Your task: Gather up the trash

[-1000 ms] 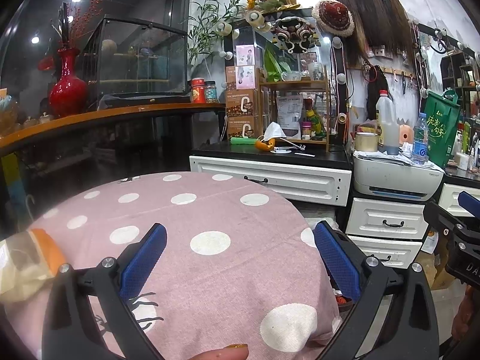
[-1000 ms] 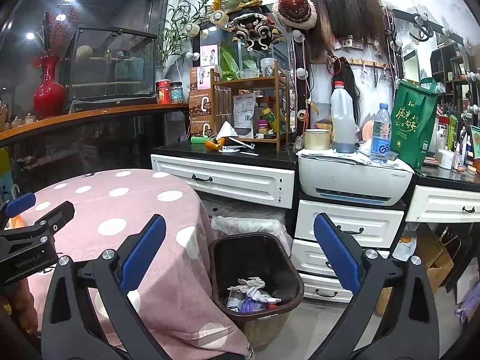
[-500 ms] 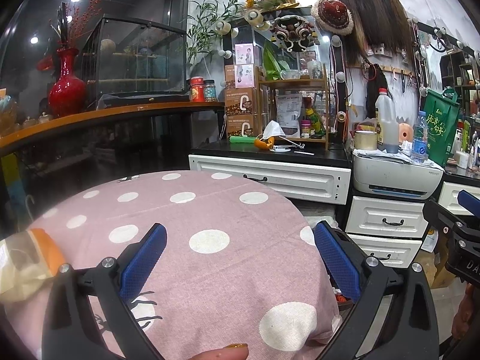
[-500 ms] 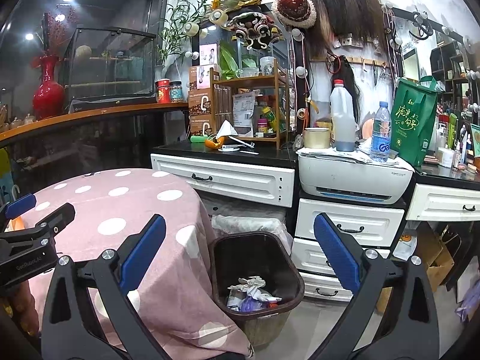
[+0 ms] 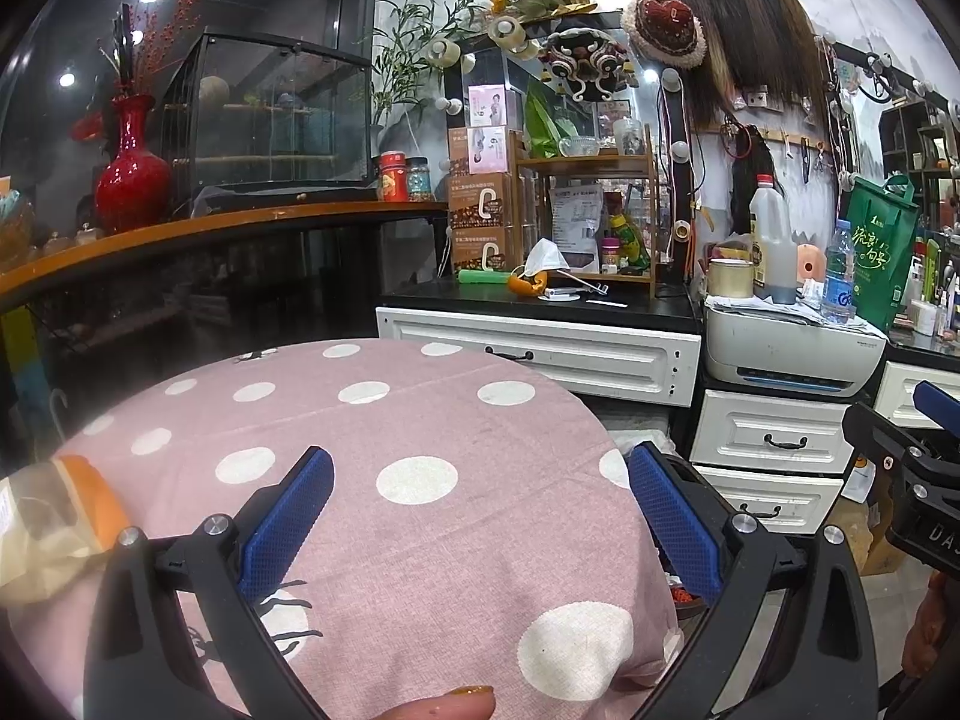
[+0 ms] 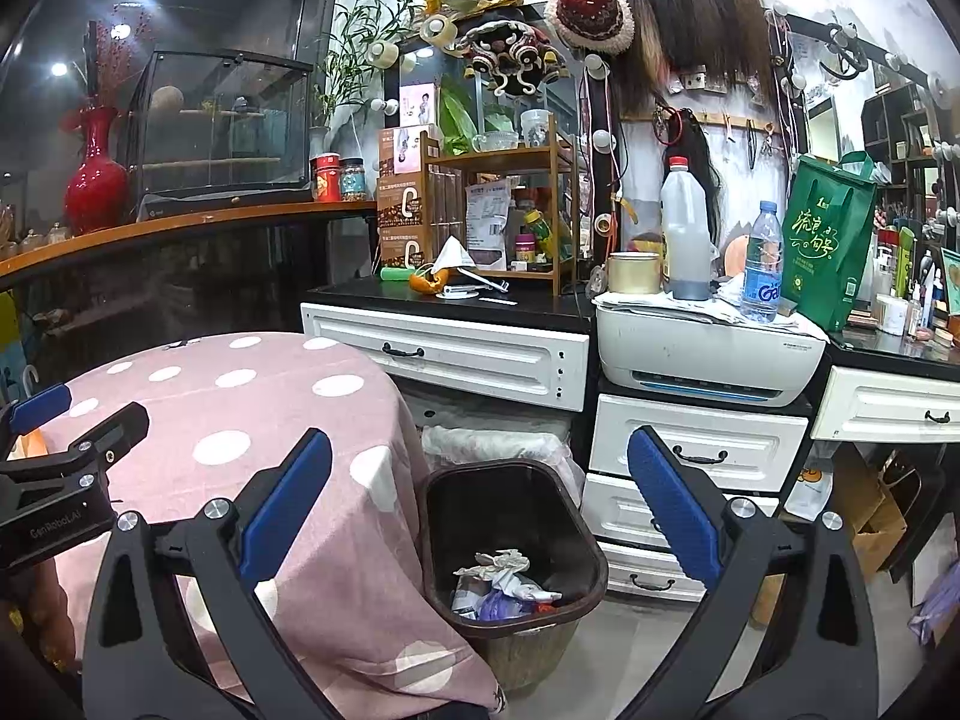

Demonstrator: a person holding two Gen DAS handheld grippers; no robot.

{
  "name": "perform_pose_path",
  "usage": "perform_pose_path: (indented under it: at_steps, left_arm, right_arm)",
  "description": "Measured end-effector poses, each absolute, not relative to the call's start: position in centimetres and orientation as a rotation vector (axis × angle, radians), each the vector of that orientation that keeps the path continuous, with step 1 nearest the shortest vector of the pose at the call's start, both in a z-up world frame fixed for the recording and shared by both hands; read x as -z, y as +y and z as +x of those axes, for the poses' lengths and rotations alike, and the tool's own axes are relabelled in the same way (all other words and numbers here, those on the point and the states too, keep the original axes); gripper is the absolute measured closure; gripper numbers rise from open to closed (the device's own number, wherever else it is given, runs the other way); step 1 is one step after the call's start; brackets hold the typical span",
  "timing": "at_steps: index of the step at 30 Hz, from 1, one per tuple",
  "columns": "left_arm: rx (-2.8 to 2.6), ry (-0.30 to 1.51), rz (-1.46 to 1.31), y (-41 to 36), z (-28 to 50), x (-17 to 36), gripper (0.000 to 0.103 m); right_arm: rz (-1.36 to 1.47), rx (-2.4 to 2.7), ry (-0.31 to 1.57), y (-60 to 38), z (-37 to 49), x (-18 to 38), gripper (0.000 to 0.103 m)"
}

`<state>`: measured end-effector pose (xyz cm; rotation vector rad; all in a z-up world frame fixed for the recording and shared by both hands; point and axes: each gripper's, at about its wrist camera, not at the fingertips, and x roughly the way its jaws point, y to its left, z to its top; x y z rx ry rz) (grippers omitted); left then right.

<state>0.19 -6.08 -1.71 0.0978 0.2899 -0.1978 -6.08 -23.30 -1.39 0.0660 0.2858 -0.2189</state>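
Note:
My left gripper [image 5: 480,516] is open and empty above the round table with a pink polka-dot cloth [image 5: 420,420]. A crumpled clear wrapper with an orange band [image 5: 54,516] lies at the table's left edge. My right gripper [image 6: 480,498] is open and empty, held above a dark brown trash bin [image 6: 516,546] on the floor right of the table; crumpled trash [image 6: 504,585] lies inside it. The left gripper also shows in the right wrist view [image 6: 54,474], and the right gripper shows at the right edge of the left wrist view [image 5: 924,480].
White drawers [image 6: 696,456] and a printer [image 6: 708,348] stand behind the bin. On the black counter [image 6: 456,300] lie a white face mask [image 6: 453,252] and orange peel [image 6: 426,283]. A cardboard box [image 6: 876,516] is on the floor at right.

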Motion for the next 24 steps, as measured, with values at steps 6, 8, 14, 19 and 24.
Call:
perform_pose_path:
  at_steps: [6,8,14,19,24]
  left_arm:
    - [0.204,0.301,0.106,-6.11,0.25,2.33,0.006]
    - [0.205,0.303,0.108,-6.06,0.31,2.42,0.006]
    - [0.206,0.307,0.108,-5.93,0.34,2.49,0.006]
    - [0.204,0.306,0.111,-5.92,0.29,2.55,0.006]
    - [0.207,0.306,0.111,-5.75,0.38,2.63,0.006]
  right_arm:
    - [0.068,0.22,0.293,-23.43,-5.96,1.67,0.006]
    - [0.07,0.22,0.294,-23.48,-5.89,1.75,0.006]
    - [0.07,0.22,0.296,-23.45,-5.8,1.85,0.006]
    - [0.068,0.221,0.297,-23.41,-5.79,1.92,0.006]
    - [0.068,0.221,0.299,-23.49,-5.75,2.08,0.006]
